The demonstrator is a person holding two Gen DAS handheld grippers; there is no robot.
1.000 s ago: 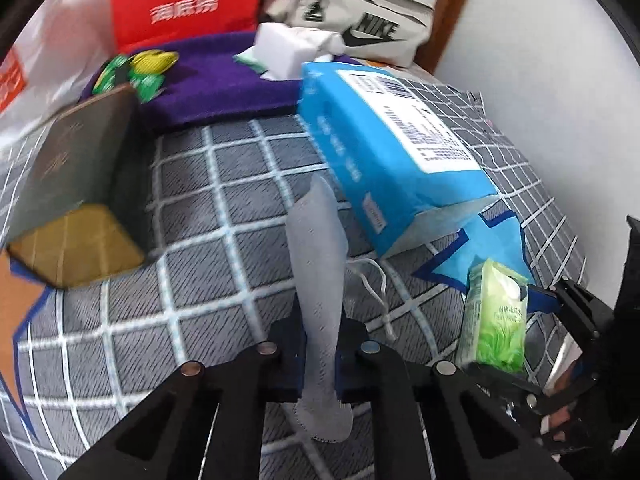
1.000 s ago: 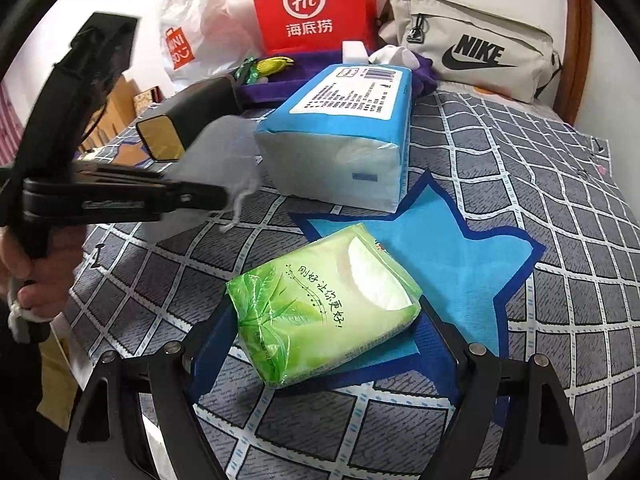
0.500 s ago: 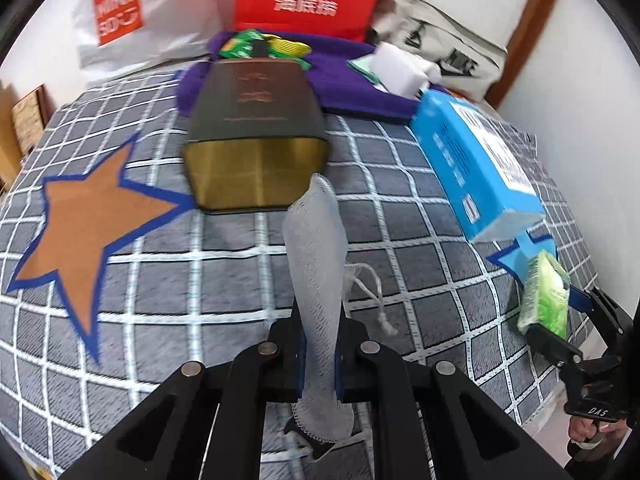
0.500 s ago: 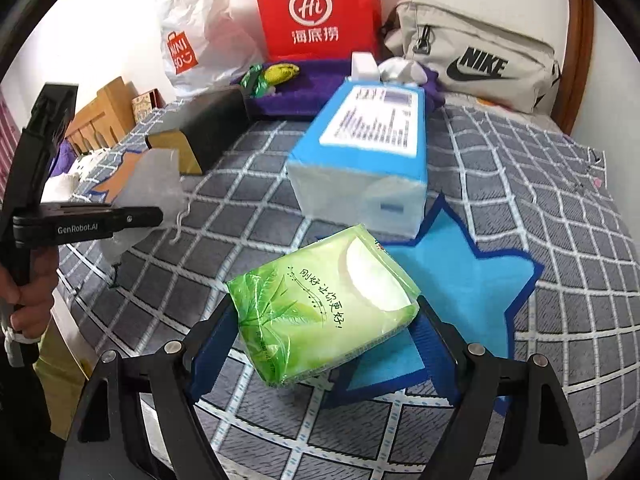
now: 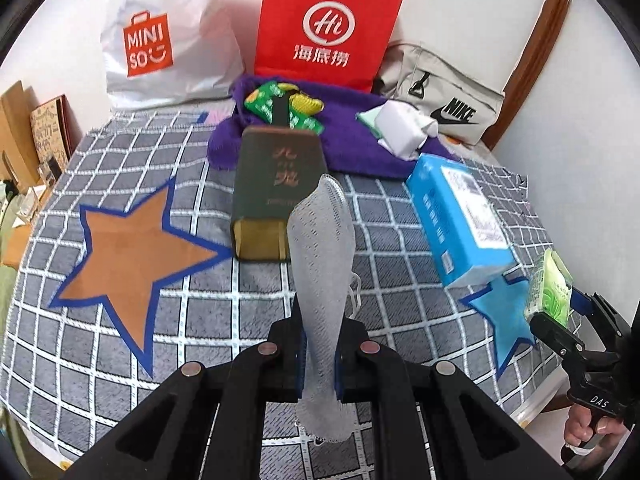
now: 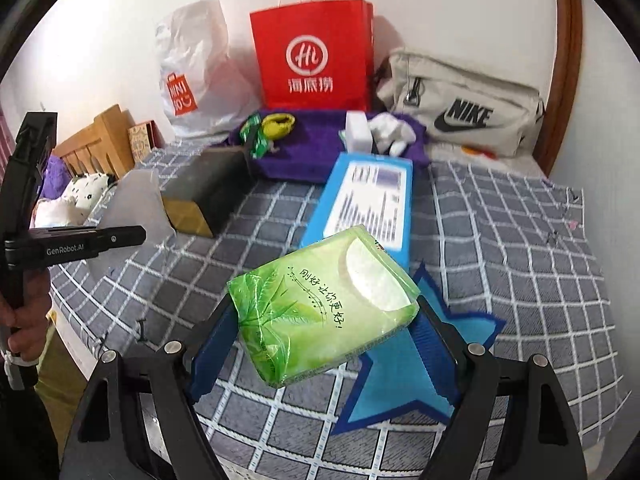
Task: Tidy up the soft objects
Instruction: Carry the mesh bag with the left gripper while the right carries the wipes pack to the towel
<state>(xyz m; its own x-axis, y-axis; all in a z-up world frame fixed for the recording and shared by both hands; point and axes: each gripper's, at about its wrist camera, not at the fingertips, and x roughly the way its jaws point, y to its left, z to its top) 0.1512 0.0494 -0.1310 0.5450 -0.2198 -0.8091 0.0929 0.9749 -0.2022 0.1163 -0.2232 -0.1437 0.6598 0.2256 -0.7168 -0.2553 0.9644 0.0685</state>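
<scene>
The left gripper pinches a grey face mask upright above the checked bedspread; only the right view shows the right gripper clamping the green tissue pack over the blue star

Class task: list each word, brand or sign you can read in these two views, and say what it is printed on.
"MINISO": white plastic bag.
"Hi": red paper bag.
"NIKE": beige pouch.
"GenRobot.AI": left gripper.
"DAS": right gripper.
Blue tissue pack label, green tissue pack script, dark box characters: too blurred.
</scene>
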